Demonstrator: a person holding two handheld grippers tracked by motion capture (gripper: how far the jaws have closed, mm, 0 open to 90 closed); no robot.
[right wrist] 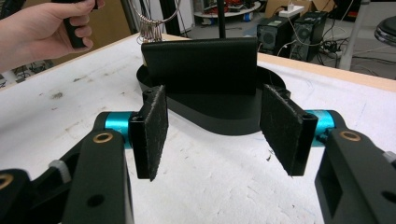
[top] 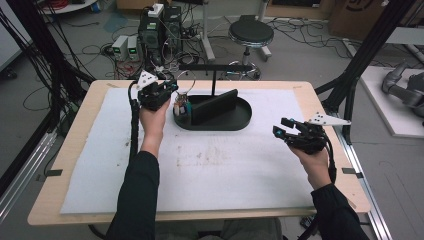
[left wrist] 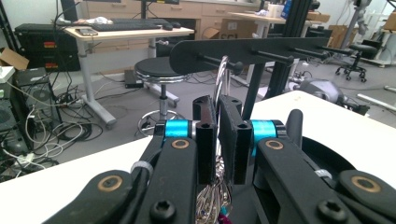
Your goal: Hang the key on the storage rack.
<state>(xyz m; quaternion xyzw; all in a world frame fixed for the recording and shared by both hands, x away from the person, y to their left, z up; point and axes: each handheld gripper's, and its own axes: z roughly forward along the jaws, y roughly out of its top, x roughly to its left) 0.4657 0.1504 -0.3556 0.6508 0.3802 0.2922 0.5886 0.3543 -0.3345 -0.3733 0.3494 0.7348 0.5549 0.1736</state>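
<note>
My left gripper (top: pixel 167 92) is shut on a thin metal ring (left wrist: pixel 223 77), from which a bunch of small keys and charms (top: pixel 182 107) hangs. In the left gripper view the ring rises between the closed jaws, just below the leftmost peg of a black peg bar (left wrist: pixel 243 49). That bar (top: pixel 215 66) stands on a post over a black oval base (top: pixel 235 122) with an upright black panel (right wrist: pixel 201 65). My right gripper (top: pixel 280 127) is open and holds nothing, above the mat to the right of the base. In the right gripper view my right gripper (right wrist: pixel 219 126) faces the panel.
A white mat (top: pixel 210 170) covers the wooden table. Behind the table are a round stool (top: pixel 250 34), computer cases (top: pixel 160 27) and loose cables on the floor. A black frame post (top: pixel 360 65) stands at the table's right edge, with a grey robot arm (top: pixel 405 87) beyond it.
</note>
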